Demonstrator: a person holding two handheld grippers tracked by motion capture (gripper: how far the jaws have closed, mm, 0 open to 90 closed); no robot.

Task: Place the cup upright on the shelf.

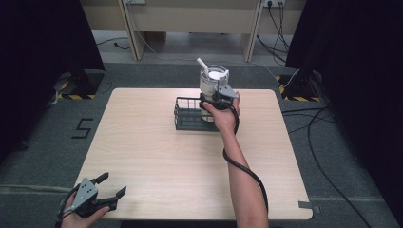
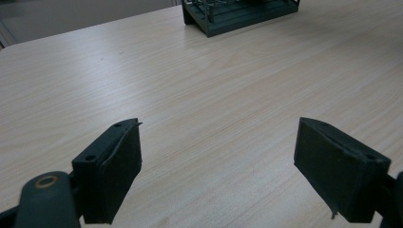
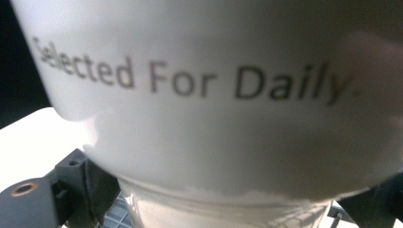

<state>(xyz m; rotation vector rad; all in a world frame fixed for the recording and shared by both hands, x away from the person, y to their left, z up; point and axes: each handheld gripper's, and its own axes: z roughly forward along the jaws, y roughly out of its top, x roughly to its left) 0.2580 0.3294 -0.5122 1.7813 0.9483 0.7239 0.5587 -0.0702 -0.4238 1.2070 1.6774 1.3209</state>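
Note:
A white cup (image 1: 212,80) printed "Selected For Daily" (image 3: 199,118), with a white straw-like piece poking from its top, stands upright at the right end of a dark wire basket (image 1: 186,116). My right gripper (image 1: 217,99) is shut on the cup's near side, its black jaws flanking the narrow lower part (image 3: 223,206). Whether the cup's base rests on the basket floor is hidden. My left gripper (image 1: 114,183) hovers at the table's near left corner, open with nothing between its jaws (image 2: 218,156). The basket (image 2: 237,16) lies far ahead of it.
The light wooden table (image 1: 157,156) has bare surface between the basket and the left gripper. The right forearm and its black cable (image 1: 247,173) cross the table's near right part. Cables trail on the grey floor at the right.

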